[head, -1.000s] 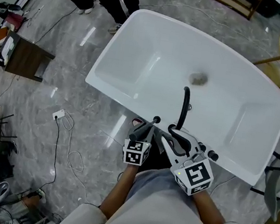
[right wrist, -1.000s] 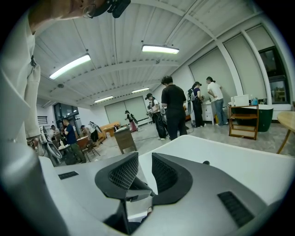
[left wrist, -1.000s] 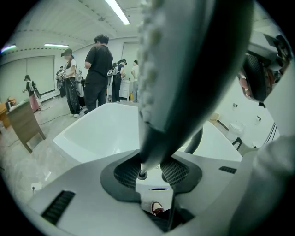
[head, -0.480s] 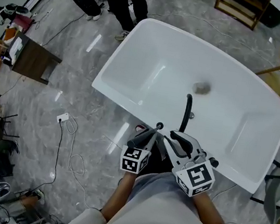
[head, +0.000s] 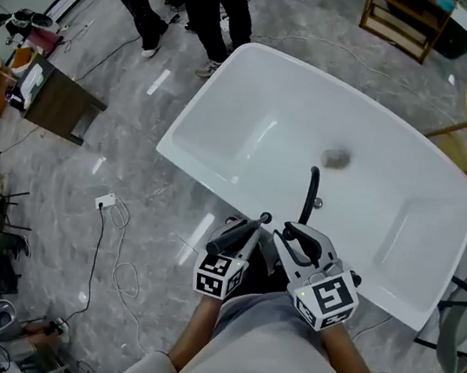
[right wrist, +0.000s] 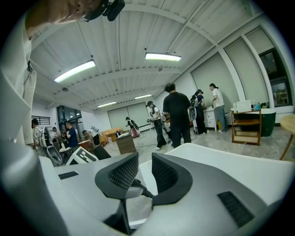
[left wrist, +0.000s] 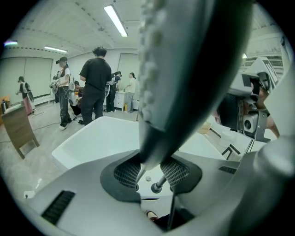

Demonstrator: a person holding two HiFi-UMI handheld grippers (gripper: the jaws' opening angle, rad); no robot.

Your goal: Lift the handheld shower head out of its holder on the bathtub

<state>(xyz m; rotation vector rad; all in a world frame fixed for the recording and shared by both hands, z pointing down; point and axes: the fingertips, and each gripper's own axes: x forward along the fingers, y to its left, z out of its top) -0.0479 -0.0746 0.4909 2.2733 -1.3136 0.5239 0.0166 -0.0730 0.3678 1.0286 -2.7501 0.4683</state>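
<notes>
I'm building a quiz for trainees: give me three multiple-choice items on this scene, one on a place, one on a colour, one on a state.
1. Where does the black spout stand?
A. the tub's near rim
B. the floor
C. a wooden table
2. The tub is:
A. black
B. white
C. green
3. The left tool is:
A. open and empty
B. shut on the shower head
C. out of view

Answers:
1 A, it rises from the rim nearest the person.
2 B, its walls are all white.
3 B, both pads press the handle.
</notes>
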